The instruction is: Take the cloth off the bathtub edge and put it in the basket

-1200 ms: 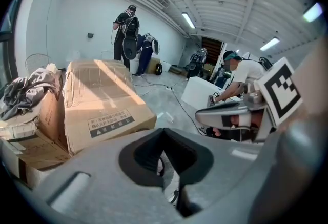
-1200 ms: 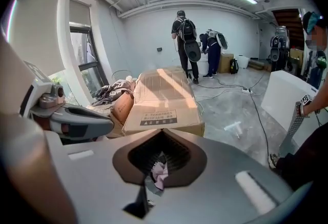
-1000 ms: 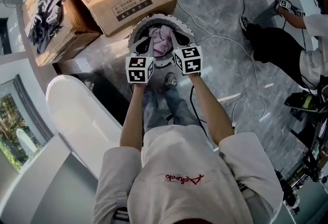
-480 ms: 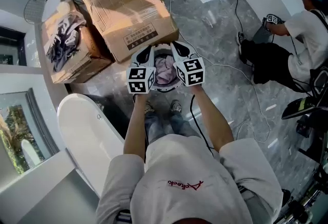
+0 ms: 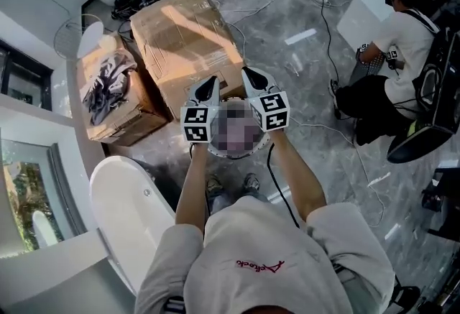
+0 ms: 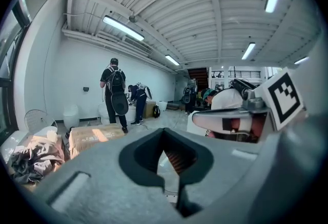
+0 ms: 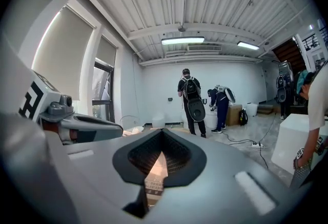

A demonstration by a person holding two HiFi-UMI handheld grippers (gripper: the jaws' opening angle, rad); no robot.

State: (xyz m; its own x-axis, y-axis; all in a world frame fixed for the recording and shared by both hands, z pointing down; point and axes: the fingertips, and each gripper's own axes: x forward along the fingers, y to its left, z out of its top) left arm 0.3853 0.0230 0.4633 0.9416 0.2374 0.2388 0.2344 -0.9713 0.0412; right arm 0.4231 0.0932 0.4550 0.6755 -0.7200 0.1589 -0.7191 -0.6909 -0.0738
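Left gripper (image 5: 209,85) and right gripper (image 5: 252,78) held side by side at chest height, tips pointing away from the person. Jaws of both pressed fully together, nothing between them. Basket (image 5: 224,154) on the floor under them, just beyond the shoes (image 5: 214,185), right of the bathtub (image 5: 126,205). Its inside is hidden, so the cloth cannot be made out. 2 cardboard boxes (image 5: 188,39) farther off.

Head view hangs high above the box (image 5: 188,39), looking steeply down past the person's shoulders. Both gripper views face nearly level over their own jaws, sharing the two people (image 6: 115,92) standing beyond the box.
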